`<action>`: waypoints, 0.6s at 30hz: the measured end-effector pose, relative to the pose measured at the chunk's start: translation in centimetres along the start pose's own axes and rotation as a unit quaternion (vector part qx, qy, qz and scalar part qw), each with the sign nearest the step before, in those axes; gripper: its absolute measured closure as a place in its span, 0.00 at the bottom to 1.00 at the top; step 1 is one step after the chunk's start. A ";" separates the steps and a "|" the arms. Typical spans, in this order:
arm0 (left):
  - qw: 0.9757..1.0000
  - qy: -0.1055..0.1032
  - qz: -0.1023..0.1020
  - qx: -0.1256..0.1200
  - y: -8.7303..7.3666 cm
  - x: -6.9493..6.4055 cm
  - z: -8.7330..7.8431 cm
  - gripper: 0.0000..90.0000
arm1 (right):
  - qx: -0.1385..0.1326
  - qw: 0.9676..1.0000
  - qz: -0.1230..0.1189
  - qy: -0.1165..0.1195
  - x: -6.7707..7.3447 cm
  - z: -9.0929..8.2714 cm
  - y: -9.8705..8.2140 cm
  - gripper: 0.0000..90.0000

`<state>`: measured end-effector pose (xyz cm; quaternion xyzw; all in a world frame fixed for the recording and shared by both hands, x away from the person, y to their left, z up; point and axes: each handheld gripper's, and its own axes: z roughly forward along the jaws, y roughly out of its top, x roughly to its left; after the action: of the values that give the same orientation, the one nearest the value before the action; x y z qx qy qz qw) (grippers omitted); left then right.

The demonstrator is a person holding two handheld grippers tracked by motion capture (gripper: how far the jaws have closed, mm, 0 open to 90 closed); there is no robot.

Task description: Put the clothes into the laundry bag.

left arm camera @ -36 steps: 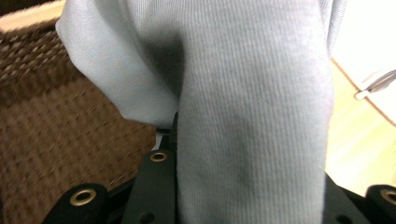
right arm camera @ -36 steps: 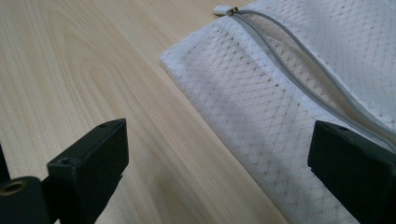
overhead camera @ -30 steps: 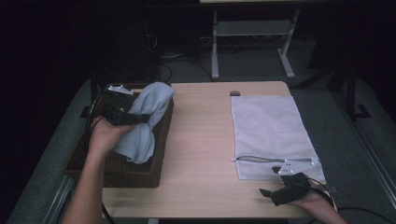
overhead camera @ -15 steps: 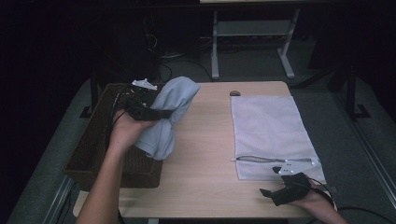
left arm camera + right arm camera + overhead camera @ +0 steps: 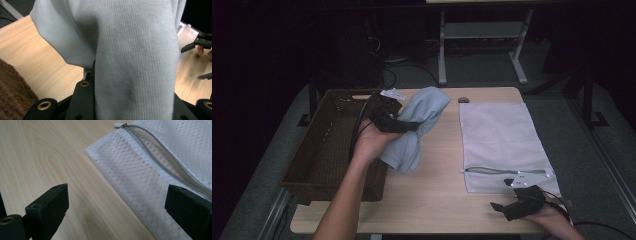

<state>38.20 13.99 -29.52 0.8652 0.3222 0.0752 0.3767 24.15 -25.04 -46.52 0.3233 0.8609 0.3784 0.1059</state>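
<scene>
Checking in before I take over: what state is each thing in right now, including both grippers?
left gripper: shut on the light blue garment, held above the table.
light blue garment: bunched, hanging from the jaws, out of the basket.
wicker basket: at the table's left edge; I cannot see anything in it.
white mesh bag: flat on the table, zipper partly open.
right gripper: open, holding nothing, by the bag's near edge.

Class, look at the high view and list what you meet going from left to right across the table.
Brown wicker basket → left gripper shut on the light blue cloth → small dark object at the far edge → white mesh laundry bag, with the open right gripper at its near edge.
</scene>
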 end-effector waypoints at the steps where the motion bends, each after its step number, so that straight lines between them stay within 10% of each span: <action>1: 1.000 0.000 0.000 0.000 0.0 0.0 0.0 0.76 | 0.000 1.000 0.000 0.000 0.0 0.0 0.0 0.06; 18: 0.999 -0.010 0.001 0.031 -0.7 -0.7 5.9 0.75 | 0.000 1.000 -0.003 0.001 -0.1 0.0 -0.1 0.06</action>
<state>39.48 10.32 -34.07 0.8775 0.3195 0.0570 0.3532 24.15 -25.12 -46.57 0.3206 0.8619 0.3784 0.1060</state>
